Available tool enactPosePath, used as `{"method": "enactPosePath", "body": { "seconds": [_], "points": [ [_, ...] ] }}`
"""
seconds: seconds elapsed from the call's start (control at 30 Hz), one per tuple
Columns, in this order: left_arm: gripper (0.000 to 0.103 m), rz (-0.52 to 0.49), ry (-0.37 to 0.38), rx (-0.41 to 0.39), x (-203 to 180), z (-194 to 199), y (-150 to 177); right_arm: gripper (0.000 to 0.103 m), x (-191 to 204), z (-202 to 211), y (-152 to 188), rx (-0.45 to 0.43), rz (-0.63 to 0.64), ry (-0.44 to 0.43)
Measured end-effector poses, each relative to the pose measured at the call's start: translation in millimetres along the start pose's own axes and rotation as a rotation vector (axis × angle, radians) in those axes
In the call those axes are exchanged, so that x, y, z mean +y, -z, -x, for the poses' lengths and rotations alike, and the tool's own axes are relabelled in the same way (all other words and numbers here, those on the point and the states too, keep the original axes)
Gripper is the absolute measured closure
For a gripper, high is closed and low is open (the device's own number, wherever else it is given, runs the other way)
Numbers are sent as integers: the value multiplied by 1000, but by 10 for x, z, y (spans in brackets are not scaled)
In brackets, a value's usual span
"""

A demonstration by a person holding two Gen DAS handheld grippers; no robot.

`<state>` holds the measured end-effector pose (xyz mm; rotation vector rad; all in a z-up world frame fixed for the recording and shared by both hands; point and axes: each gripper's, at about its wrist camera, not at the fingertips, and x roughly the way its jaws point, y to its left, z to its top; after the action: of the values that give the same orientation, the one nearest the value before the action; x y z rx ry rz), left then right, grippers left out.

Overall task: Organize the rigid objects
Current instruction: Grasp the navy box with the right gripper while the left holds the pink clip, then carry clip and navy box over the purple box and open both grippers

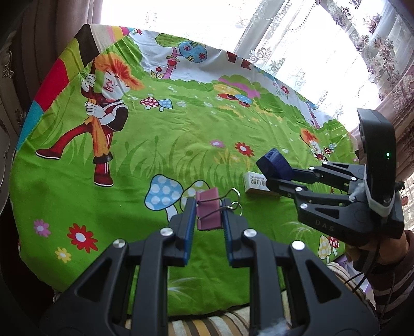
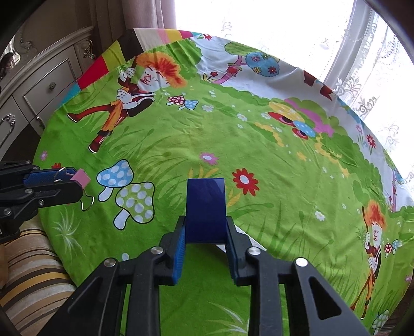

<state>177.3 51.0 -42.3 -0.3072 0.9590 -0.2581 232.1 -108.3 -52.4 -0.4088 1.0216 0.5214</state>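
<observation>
Strong daylight pours in through the window [image 1: 207,15] behind the far edge of the table [image 2: 181,129], blowing the panes out to plain white in both views. The tablecloth [image 1: 155,129] is brightly and evenly lit, its colours vivid, with only soft, short shadows. Fisheye distortion bows the table's edges, and the frame corners fall dark. Focus is sharp throughout.

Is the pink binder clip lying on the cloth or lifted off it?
Cannot tell for sure. The left gripper is shut on the pink binder clip; neither view shows whether a gap separates it from the cloth.
</observation>
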Motion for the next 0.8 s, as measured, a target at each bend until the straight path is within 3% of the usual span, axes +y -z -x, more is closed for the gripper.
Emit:
{"method": "enactPosePath", "body": {
  "seconds": [0.17, 0.4, 0.67, 0.8],
  "points": [
    [80, -44, 42, 39, -305, 39, 36, 74, -121, 421, 239, -34, -81, -5],
    [80, -184, 151, 132, -1135, 49, 277, 74, -397, 950, 792, -43, -229, 52],
    [80, -306, 229, 87, -1983, 298, 305, 74, -751, 1476, 1416, -13, -409, 145],
    [80, -301, 280, 71, -2200, 390, 251, 74, -859, 1688, 1694, 31, -479, 241]
  ]
}}
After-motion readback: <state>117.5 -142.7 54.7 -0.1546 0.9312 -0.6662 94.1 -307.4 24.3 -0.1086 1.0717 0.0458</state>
